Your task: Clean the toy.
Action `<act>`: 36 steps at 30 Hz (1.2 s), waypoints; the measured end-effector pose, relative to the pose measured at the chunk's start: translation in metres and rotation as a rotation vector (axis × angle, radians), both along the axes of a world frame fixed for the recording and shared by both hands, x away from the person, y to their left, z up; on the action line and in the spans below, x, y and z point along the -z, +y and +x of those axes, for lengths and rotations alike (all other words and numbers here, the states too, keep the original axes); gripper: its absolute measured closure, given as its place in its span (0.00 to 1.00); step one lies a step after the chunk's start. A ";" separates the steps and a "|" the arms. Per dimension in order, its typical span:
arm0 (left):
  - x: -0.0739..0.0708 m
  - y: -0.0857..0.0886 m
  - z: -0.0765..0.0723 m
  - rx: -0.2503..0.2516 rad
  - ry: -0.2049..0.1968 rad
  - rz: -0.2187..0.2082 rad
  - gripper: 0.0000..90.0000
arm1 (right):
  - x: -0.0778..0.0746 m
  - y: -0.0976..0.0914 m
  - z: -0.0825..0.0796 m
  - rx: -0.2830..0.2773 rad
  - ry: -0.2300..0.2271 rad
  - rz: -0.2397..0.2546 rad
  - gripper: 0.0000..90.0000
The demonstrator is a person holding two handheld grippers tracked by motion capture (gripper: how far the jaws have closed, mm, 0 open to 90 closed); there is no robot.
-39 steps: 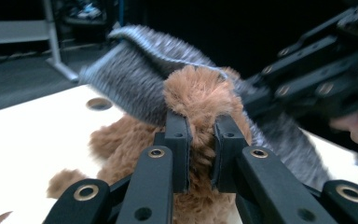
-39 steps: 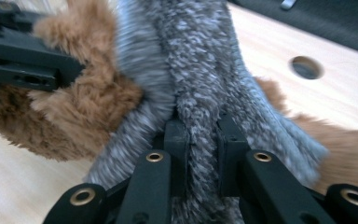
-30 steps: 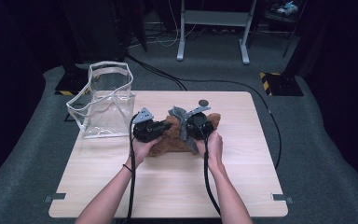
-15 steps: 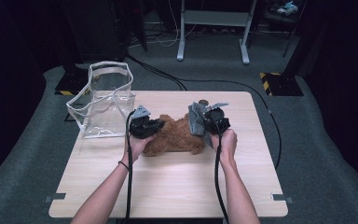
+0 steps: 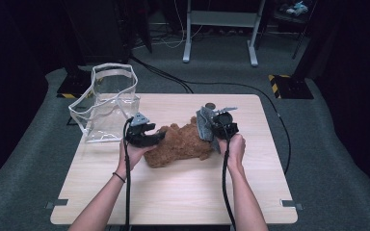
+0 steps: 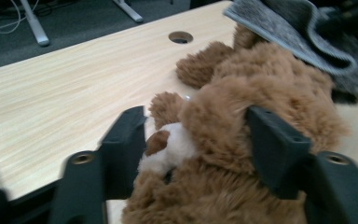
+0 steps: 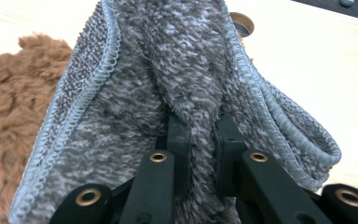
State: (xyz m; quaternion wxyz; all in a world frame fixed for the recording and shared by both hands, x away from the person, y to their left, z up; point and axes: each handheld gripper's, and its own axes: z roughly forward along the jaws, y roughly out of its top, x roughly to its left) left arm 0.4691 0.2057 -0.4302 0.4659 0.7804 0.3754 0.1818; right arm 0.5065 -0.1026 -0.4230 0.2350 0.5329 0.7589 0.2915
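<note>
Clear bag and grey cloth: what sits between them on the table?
In the high view, the left tongs and the brown plush toy lie between the clear bag and the grey cloth.

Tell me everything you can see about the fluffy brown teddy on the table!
The brown teddy is a soft plush toy with shaggy, tan-brown fur and a small white-and-brown patch. It lies on the wooden table, near the middle. The left gripper has just been opening, and its fingers now stand either side of the fur. A grey towel, pinched by the right gripper, drapes against the teddy's far end.
</note>
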 end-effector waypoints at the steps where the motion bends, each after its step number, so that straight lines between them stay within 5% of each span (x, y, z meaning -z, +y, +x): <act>1: 0.000 0.000 -0.004 -0.003 -0.009 0.014 0.38 | 0.000 0.001 0.000 0.006 0.004 0.001 0.90; 5: -0.001 0.000 -0.020 0.024 0.003 0.053 0.29 | 0.002 0.001 -0.001 0.004 0.004 -0.004 0.90; 12: 0.010 -0.005 -0.036 0.062 0.023 0.113 0.29 | 0.002 0.003 -0.002 0.012 0.004 -0.004 0.90; 20: 0.018 0.007 -0.021 0.071 0.037 0.097 0.68 | -0.001 -0.001 -0.009 0.003 -0.003 0.014 0.89; 26: 0.018 0.013 -0.004 0.077 0.069 0.078 0.75 | -0.014 -0.001 -0.027 -0.035 -0.050 0.058 0.89; 31: 0.018 0.014 0.011 0.097 0.114 0.074 0.77 | -0.022 0.018 -0.042 -0.142 -0.062 0.097 0.89; 36: 0.020 0.014 0.025 0.097 0.136 0.092 0.78 | -0.012 0.048 -0.039 -0.224 -0.040 0.058 0.89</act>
